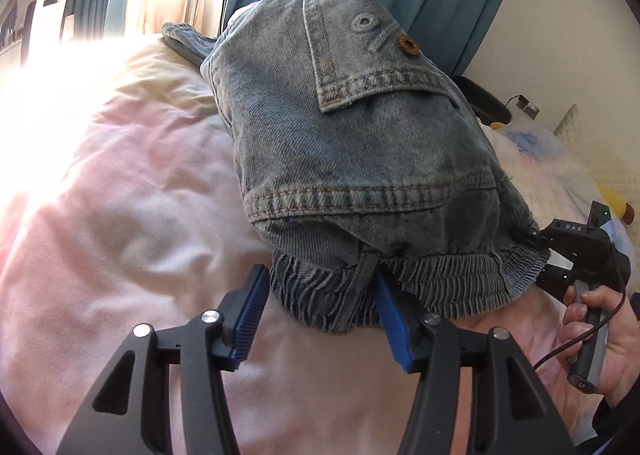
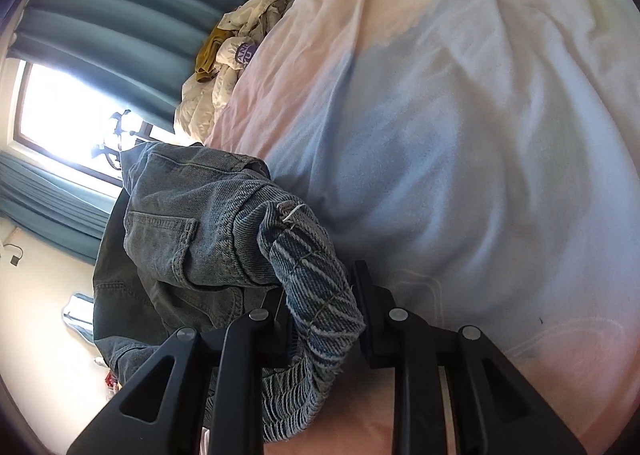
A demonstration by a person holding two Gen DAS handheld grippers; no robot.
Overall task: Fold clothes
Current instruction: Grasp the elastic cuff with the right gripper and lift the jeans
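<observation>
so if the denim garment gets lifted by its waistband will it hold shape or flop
The denim garment will probably drape, though stiffly: it already sags in thick folds. Its elastic waistband, bunched in the right gripper, likely stretches. Thick seams suggest some weight.

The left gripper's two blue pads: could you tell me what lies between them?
In the left wrist view, the left gripper stands open; the denim garment's elastic waistband lies between its pads, over the pink bedding.

Each black hand-held gripper [image 1: 320, 315] has silver screws; the left's ribbed pads [image 1: 250, 313] are blue.
</observation>
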